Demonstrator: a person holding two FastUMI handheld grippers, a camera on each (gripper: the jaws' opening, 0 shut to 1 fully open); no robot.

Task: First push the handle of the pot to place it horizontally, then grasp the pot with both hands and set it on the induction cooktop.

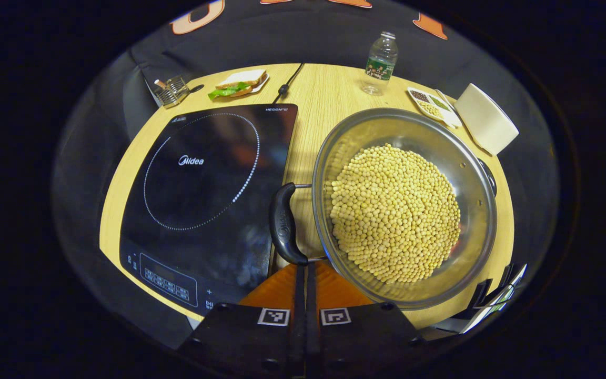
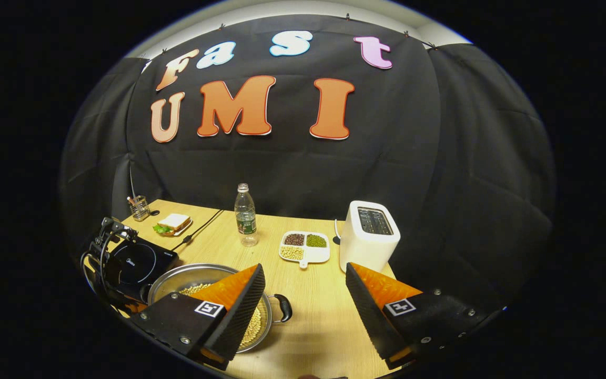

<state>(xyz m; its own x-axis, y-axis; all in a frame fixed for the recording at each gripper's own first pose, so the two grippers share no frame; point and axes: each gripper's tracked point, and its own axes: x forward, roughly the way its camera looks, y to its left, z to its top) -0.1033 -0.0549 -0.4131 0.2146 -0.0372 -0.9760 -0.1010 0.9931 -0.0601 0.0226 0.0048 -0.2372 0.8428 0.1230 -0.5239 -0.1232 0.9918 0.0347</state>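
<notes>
Pot: steel pot [image 1: 403, 205] full of yellow beans [image 1: 395, 213] sits on the tabletop [image 1: 329, 89], just right of the induction cooktop [image 1: 203, 200] and not yet on it.
Handles: near black handle [image 1: 283, 225] juts toward the cooktop, its edge over the glass in the left gripper view; far handle [image 2: 282, 307] shows on the pot's other side in the right gripper view and looks level.
Left tongs: left tongs [image 1: 305, 279] are clenched, fingers pressed together with nothing between them, tips right at the lower end of the near handle. A closed tip makes a firm poker, which suits pushing the handle flat.
Right tongs: right tongs [image 2: 303, 295] are released, spread wide, hovering above the tabletop over the pot's far rim, likely waiting for its side of the lift.
Step in hand: judged to be the handle push; the two-handed grasp has not begun.
Cooktop: black glass is bare, ring marking free, so the pot has a landing spot close by.
Other things: water bottle [image 1: 380, 63], divided dish of grains [image 2: 304, 246], white toaster [image 2: 369, 234], sandwich on a plate [image 1: 240, 84] and a holder [image 1: 170, 90] stand toward the back, away from the pot's path.
Risk: loose beans could spill if the lift is uneven.
</notes>
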